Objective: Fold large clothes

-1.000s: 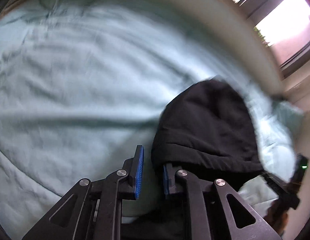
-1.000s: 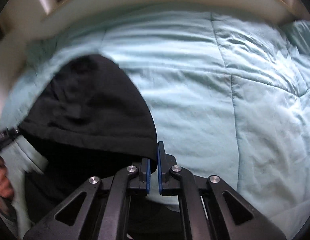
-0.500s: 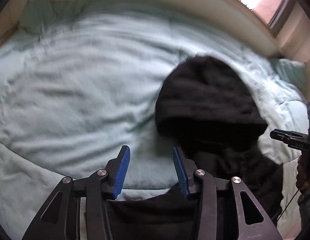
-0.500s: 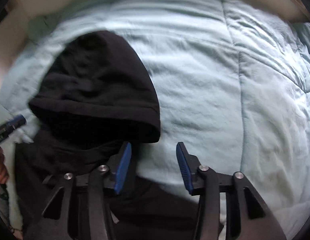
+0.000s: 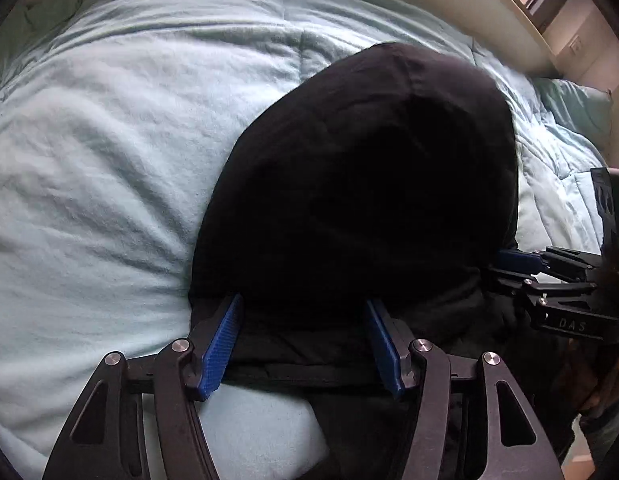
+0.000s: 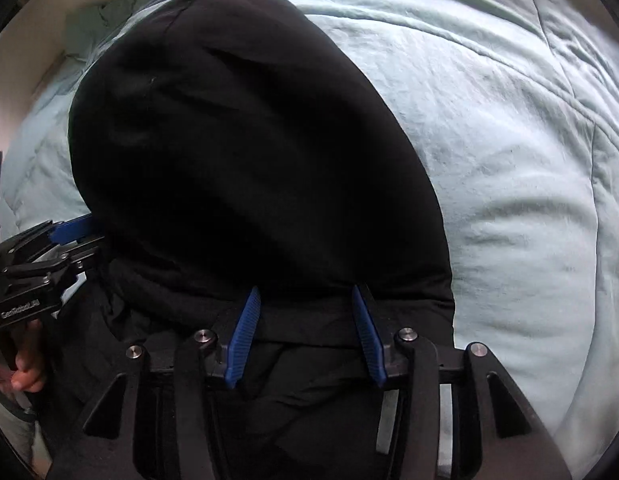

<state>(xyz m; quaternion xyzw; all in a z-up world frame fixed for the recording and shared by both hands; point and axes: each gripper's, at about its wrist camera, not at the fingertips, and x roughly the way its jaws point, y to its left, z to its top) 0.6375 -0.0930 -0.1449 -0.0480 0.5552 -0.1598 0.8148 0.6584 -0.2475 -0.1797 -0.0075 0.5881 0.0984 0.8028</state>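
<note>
Black fleece hooded garment (image 5: pixel 361 184) lies on the pale blue quilted bed (image 5: pixel 109 140), hood pointing away from you. Your left gripper (image 5: pixel 305 332) and right gripper (image 6: pixel 305 328) gape, straddling the hood's base.

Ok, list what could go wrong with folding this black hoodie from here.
1. Both the left gripper and the right gripper are open, so the black fabric hoodie may slump out of shape.
2. The soft, wrinkled light-blue quilted comforter could get pinched along with the hoodie at the next grasp.
</note>
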